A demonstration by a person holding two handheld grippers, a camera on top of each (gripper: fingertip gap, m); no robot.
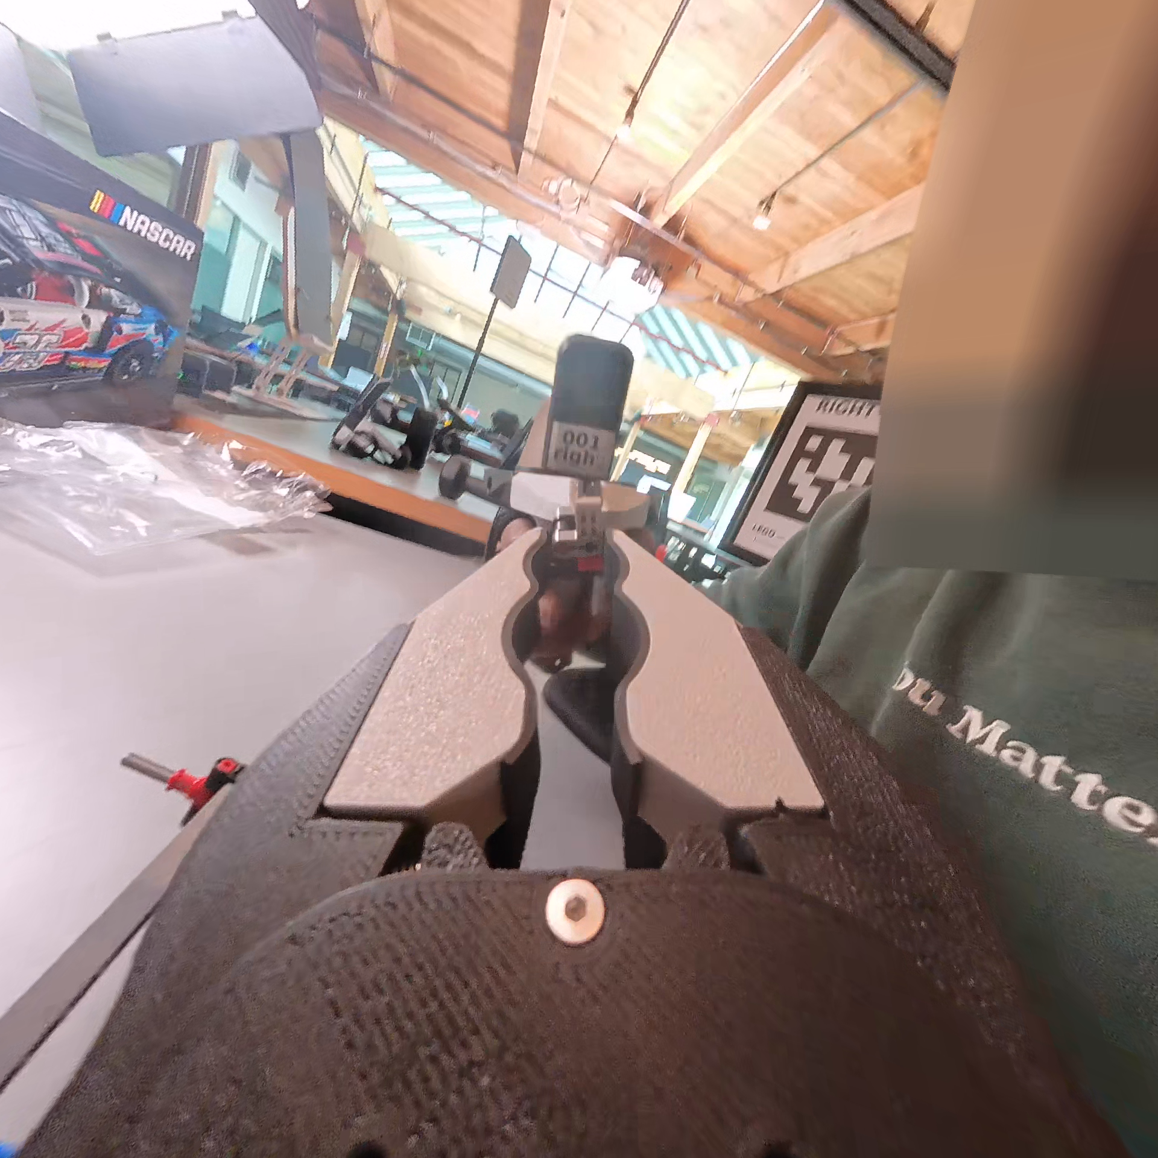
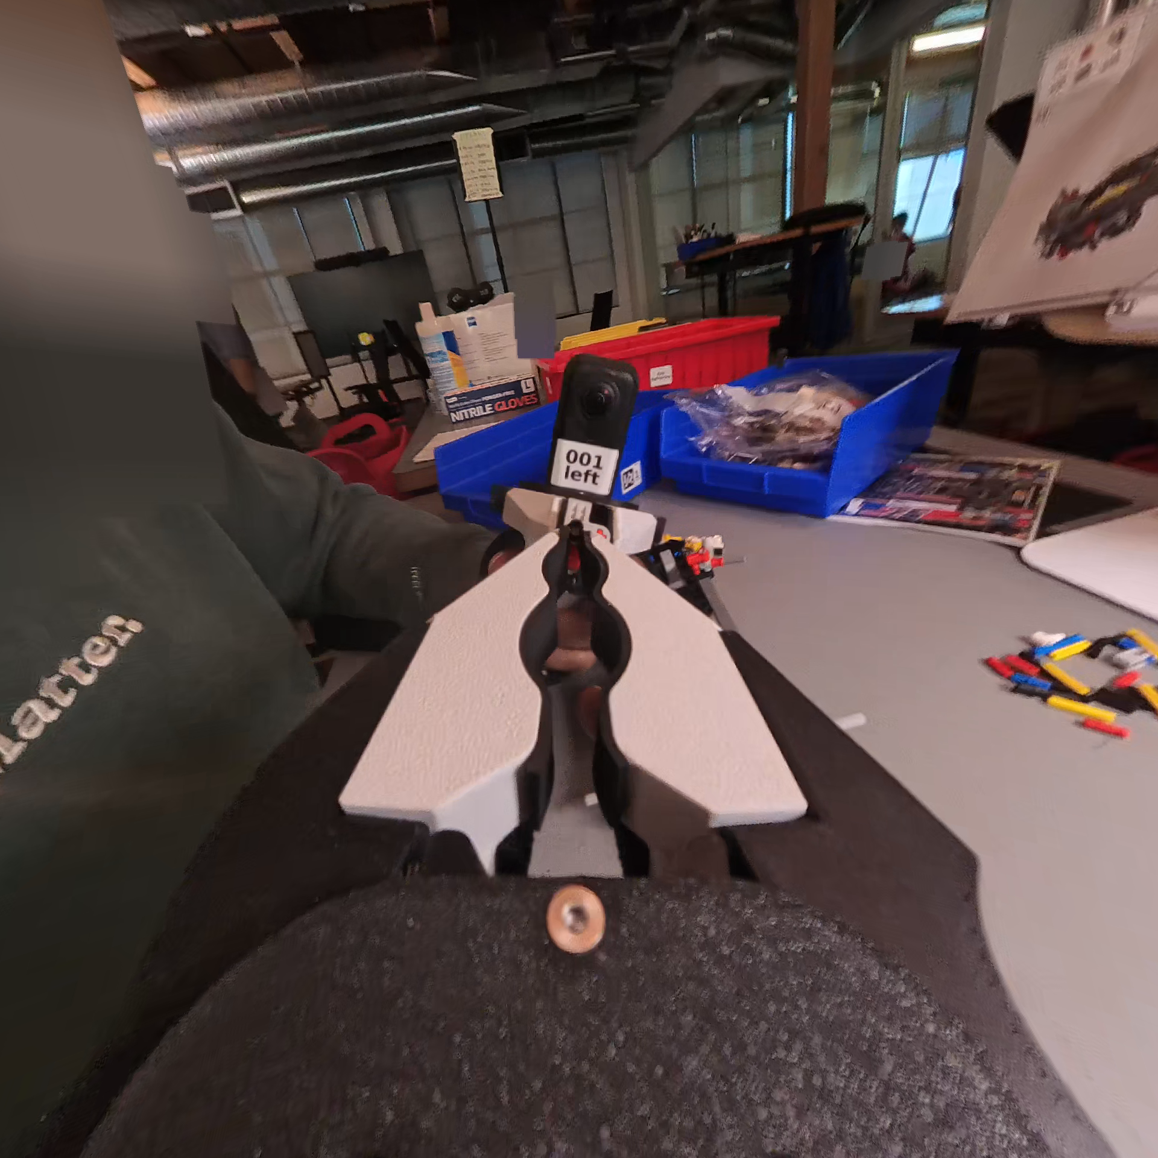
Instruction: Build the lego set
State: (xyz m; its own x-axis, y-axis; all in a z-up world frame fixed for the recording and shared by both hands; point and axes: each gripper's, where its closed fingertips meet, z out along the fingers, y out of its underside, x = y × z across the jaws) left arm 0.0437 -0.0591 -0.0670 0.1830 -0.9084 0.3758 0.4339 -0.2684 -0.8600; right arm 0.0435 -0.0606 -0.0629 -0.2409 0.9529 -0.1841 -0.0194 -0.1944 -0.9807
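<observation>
now | both grippers nearly closed, tips meeting mid-air on a small lego piece: left gripper, right gripper | light, stiff, slippery; pinch flat faces | loose bricks on tabletop

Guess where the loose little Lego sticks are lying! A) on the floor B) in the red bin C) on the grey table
C: the loose Lego pieces, red, yellow and blue, lie scattered on the bare grey table, not in the red bin.
</observation>
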